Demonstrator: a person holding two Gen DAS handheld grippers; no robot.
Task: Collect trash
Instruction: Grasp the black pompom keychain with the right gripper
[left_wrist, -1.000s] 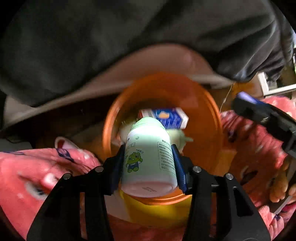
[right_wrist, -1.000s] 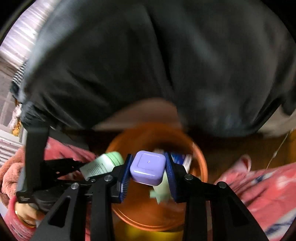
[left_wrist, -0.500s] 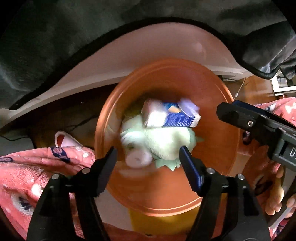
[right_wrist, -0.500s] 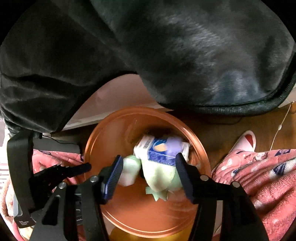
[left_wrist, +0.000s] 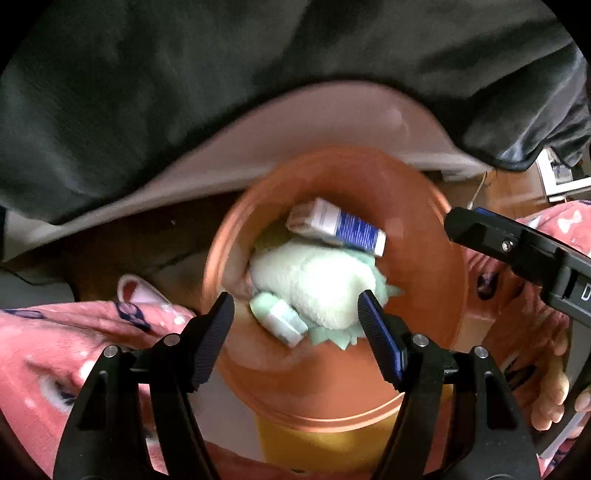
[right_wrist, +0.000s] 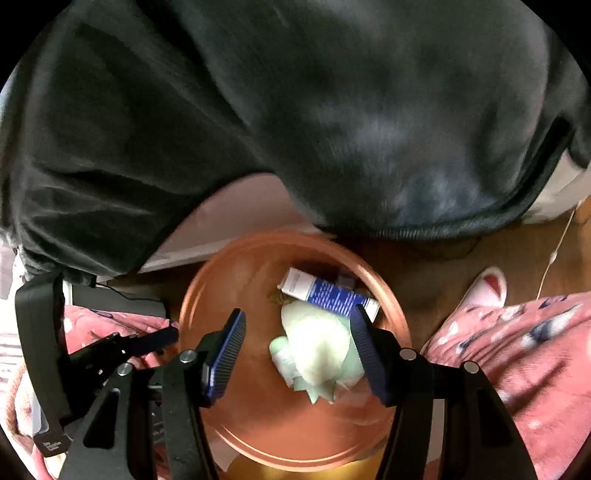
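An orange bin (left_wrist: 424, 258) stands below both grippers; it also shows in the right wrist view (right_wrist: 229, 280). Inside lie a blue and white carton (left_wrist: 347, 229) (right_wrist: 325, 293), a pale green plush lump (left_wrist: 314, 284) (right_wrist: 317, 343) and a small white-green bottle (left_wrist: 279, 319) (right_wrist: 282, 356). My left gripper (left_wrist: 295, 332) is open and empty above the bin. My right gripper (right_wrist: 297, 350) is open and empty above the bin too. The purple cube is not visible.
A dark grey garment (right_wrist: 295, 110) fills the upper part of both views. Pink patterned fabric (left_wrist: 48, 350) (right_wrist: 517, 350) lies on both sides of the bin. A pink slipper (right_wrist: 484, 288) sits on the brown floor at right.
My left gripper opened and dropped the white-green bottle into the bin. My right gripper opened and let go of the purple cube, which fell into the bin.
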